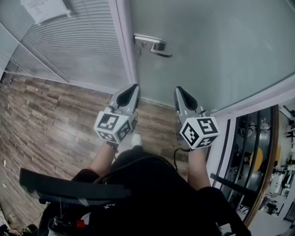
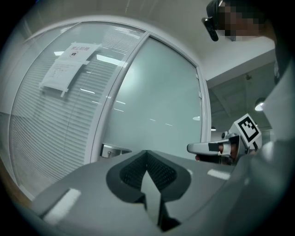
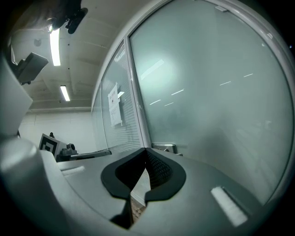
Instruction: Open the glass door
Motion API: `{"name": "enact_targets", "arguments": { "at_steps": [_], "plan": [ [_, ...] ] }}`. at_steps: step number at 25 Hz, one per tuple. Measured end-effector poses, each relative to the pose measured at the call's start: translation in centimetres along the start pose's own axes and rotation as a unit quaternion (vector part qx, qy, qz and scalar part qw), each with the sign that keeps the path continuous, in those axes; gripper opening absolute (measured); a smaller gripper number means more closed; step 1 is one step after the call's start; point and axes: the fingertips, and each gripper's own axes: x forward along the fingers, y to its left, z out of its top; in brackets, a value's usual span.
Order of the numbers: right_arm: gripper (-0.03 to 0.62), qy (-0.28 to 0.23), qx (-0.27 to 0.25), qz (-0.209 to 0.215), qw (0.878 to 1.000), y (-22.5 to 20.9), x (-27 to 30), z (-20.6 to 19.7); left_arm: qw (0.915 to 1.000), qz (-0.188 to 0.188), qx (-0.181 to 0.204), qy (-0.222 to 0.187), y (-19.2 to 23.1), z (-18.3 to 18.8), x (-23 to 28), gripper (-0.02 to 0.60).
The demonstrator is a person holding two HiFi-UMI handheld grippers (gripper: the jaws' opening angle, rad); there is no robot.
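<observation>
The frosted glass door (image 1: 221, 50) stands shut ahead, its silver lever handle (image 1: 154, 46) near the left edge beside the white frame post (image 1: 123, 41). My left gripper (image 1: 133, 87) and right gripper (image 1: 179, 89) are held side by side, level, pointing at the door's lower part, short of it and below the handle. Both are shut with nothing between the jaws. In the left gripper view the handle (image 2: 113, 150) shows just left of the closed tips (image 2: 146, 152). The right gripper view shows the handle (image 3: 166, 147) right behind its tips (image 3: 146, 150).
A fixed glass panel with blinds (image 1: 78, 41) carries a paper notice (image 1: 44, 9) left of the door. Wood-pattern floor (image 1: 50, 115) lies below. A dark-framed glass partition (image 1: 258, 152) stands at the right. The person's dark clothing fills the bottom of the head view.
</observation>
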Motion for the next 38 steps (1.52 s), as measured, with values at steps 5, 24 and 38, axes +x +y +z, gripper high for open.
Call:
{"name": "enact_targets", "arguments": {
  "at_steps": [5,24,38],
  "plan": [
    [0.003,0.006,-0.020,-0.024,1.000,-0.2,2.9,-0.1,0.9994,-0.034,0.003,0.001,1.3,0.3,2.2,0.002],
    [0.003,0.051,-0.066,-0.084,0.993,-3.1,11.2,-0.7,0.9957,-0.078,-0.037,0.034,7.2,-1.0,7.9,0.002],
    [0.055,0.133,-0.186,-0.077,0.970,-8.0,16.3,-4.5,0.9973,-0.055,-0.016,0.046,7.0,-1.6,12.1,0.002]
  ]
}}
